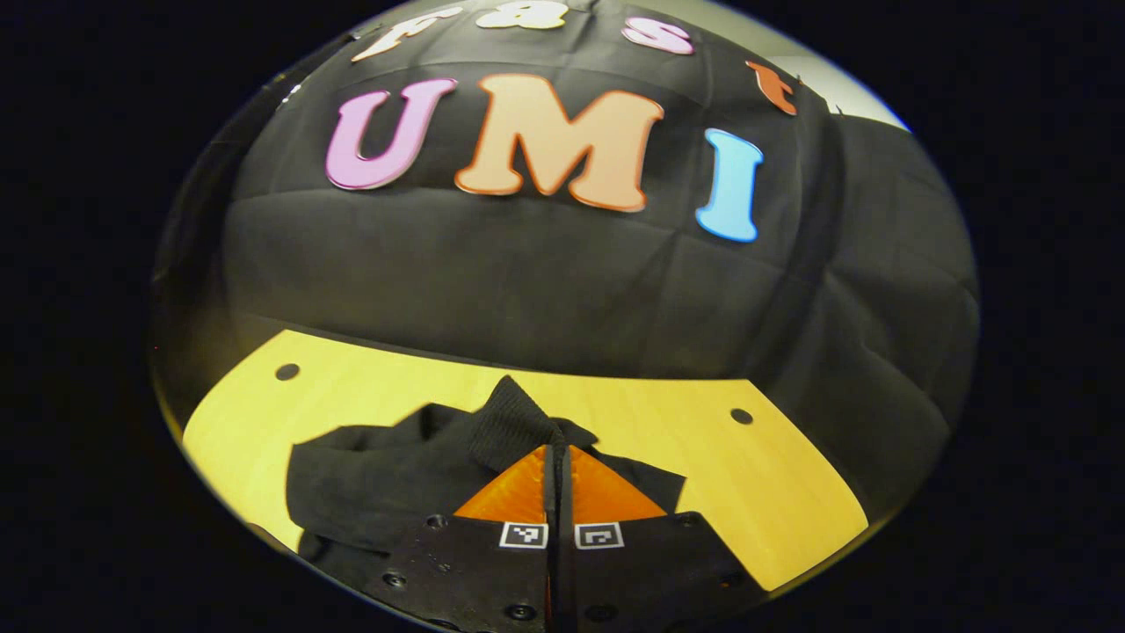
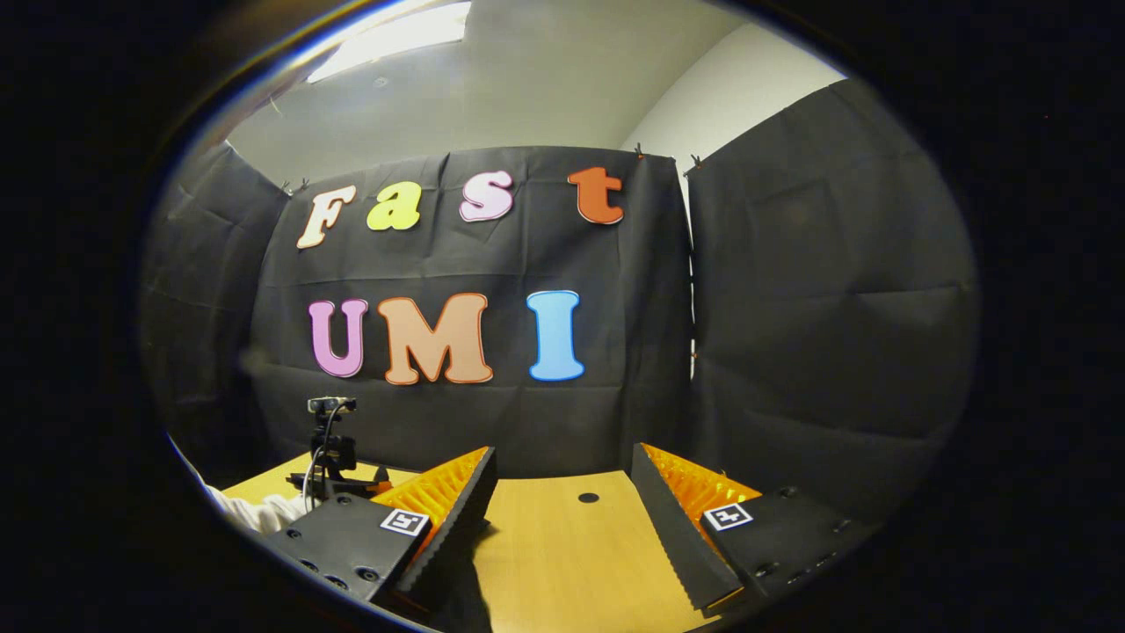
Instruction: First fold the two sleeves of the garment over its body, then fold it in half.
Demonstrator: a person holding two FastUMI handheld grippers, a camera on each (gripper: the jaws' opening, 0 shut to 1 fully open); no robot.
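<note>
At 6 o'clock in the left gripper view, left gripper (image 1: 558, 457) has its fingers pressed together, pinching a ribbed black cuff (image 1: 510, 424) of the garment (image 1: 387, 483). Cuff sticks up just past the tips toward 12. Rest of the dark garment lies bunched on the yellow wooden table (image 1: 773, 492), mostly at 9 o'clock from the gripper, a bit at 3 o'clock too. Two round holes in the tabletop farther off, one at 10 (image 1: 287, 371), one at 2 (image 1: 741, 416).

Right gripper view: right gripper (image 2: 562, 492) at 6 o'clock, fingers spread wide, bare table (image 2: 571, 554) between them. A white sleeve (image 2: 255, 512) shows at 8 o'clock. Beyond it, a small camera on a stand (image 2: 330, 444) near the black cloth wall (image 2: 791, 308).
</note>
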